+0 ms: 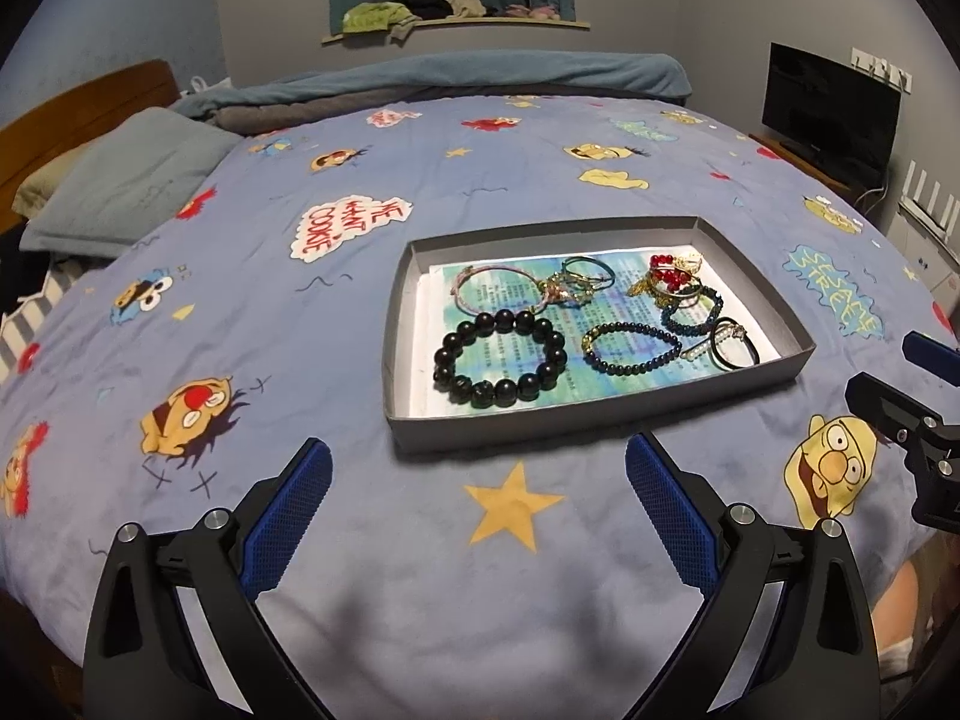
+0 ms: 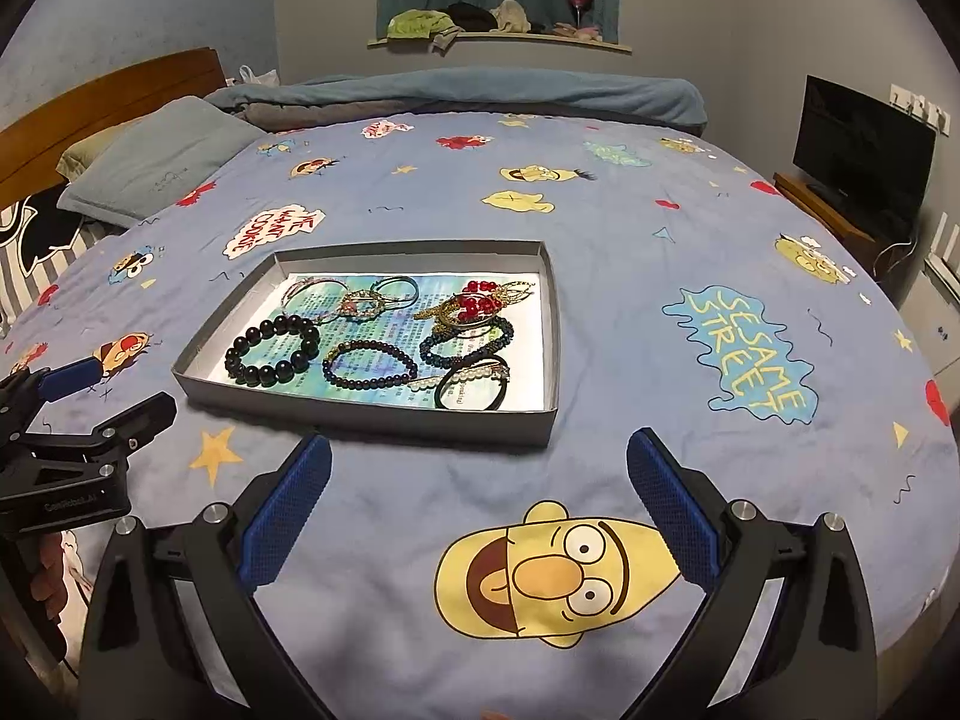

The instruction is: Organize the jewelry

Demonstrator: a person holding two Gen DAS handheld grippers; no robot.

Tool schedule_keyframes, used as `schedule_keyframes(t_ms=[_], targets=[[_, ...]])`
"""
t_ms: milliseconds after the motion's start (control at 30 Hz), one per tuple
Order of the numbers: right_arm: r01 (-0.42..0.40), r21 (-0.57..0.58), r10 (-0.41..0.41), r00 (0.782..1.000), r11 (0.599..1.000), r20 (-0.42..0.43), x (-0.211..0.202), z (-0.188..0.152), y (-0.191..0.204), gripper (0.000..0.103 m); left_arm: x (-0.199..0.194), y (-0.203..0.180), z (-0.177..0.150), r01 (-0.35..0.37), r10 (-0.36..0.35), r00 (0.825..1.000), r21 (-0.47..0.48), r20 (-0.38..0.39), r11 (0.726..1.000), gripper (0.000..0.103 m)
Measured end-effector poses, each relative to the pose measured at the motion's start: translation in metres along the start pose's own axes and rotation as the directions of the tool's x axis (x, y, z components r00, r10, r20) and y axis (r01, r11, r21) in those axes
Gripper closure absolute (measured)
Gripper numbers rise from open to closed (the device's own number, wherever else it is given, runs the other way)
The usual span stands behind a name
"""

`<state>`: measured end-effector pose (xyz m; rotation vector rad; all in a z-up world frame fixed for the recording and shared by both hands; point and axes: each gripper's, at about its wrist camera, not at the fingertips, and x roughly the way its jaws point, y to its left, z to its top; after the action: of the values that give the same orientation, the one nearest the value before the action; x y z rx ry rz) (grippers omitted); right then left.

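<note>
At the left edge of the bed, a grey-blue pillow (image 1: 132, 180) lies against the wooden headboard (image 1: 90, 108), with a folded blue blanket (image 1: 468, 75) along the far edge. The left gripper (image 1: 477, 483) hovers above the cartoon-print bedspread (image 1: 540, 180) near the bed's near edge, its blue-padded fingers (image 1: 303, 495) spread wide with nothing between them, a yellow star print below the gap. Just beyond it, toward the middle of the bed, sits a shallow grey tray (image 1: 600, 414) lined with a printed paper sheet (image 1: 510, 294). In the tray's near-left part lies a bracelet of large black beads (image 1: 501, 360); behind it, a thin pink bangle (image 1: 498, 288) touches a tangle of gold and green rings (image 1: 579, 285). To the right lies a dark blue beaded bracelet (image 1: 636, 348), then a second dark beaded one (image 1: 693, 312) and a black band with a pearl strand (image 1: 729, 345) at the tray's near-right corner. A pile of red beads and gold chain (image 1: 666, 279) fills the far-right corner. The right gripper (image 2: 480, 480) hangs over the near edge further right, above a yellow cartoon face print, its fingers (image 2: 672, 510) also wide apart and empty, the tray (image 2: 372, 414) ahead and to its left. Beyond the bed's right edge, a dark television (image 2: 864, 144) stands on a low cabinet
</note>
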<state>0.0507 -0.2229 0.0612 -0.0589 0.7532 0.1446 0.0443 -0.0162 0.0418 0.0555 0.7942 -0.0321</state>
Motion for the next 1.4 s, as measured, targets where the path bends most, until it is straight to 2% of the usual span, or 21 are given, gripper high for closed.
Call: schedule_keyframes(t_ms=[1400], targets=[[0.003, -0.007, -0.003, 1.000, 1.000, 0.000, -0.0047, -0.0012, 0.0011, 0.006, -0.0011, -0.0053, -0.0037, 0.025, -0.024, 1.000, 0.017, -0.020, 1.000, 0.005]])
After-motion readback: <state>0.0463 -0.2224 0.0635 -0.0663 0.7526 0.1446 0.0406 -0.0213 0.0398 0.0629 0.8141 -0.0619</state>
